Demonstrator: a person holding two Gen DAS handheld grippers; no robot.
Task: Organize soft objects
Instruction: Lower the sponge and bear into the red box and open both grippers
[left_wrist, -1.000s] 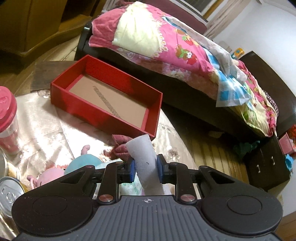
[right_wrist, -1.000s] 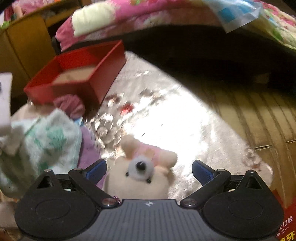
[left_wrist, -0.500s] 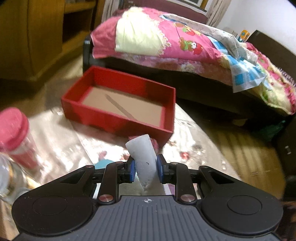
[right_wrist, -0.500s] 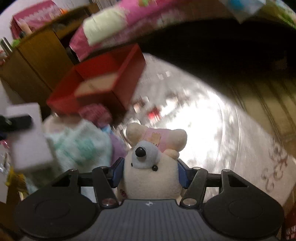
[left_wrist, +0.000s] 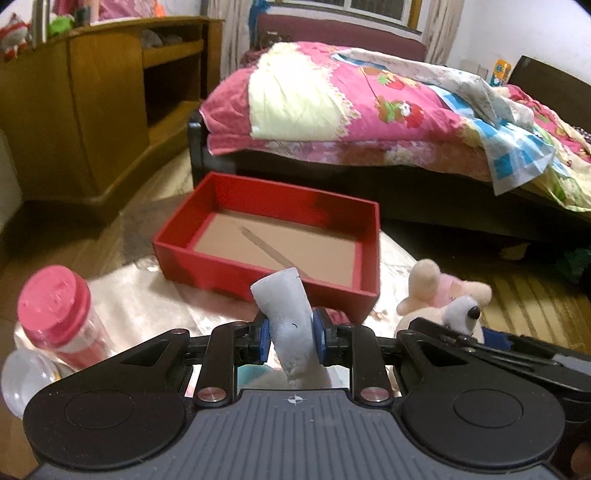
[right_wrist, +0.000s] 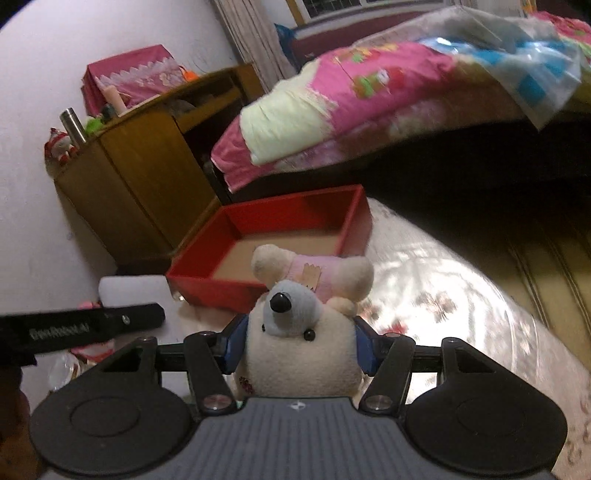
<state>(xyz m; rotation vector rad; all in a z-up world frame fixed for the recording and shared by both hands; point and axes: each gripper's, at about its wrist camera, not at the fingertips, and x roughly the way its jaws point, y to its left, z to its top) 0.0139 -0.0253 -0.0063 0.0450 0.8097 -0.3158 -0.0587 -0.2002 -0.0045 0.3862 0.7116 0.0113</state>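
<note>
My left gripper is shut on a white foam sponge and holds it just short of the near wall of the red box. The box has a bare brown floor. My right gripper is shut on a cream plush bear with a pink bow, lifted above the table. The bear also shows at the right of the left wrist view. The red box lies straight ahead of the bear. The sponge and the left gripper's finger show at the left.
A pink-lidded bottle and a clear round lid stand at the table's left. The shiny tablecloth covers the round table. A bed with a pink quilt is behind, a wooden cabinet at the left.
My right gripper shut on the plush bear and lifted it toward the red box. My left gripper rose with the sponge and moved closer to the box.
</note>
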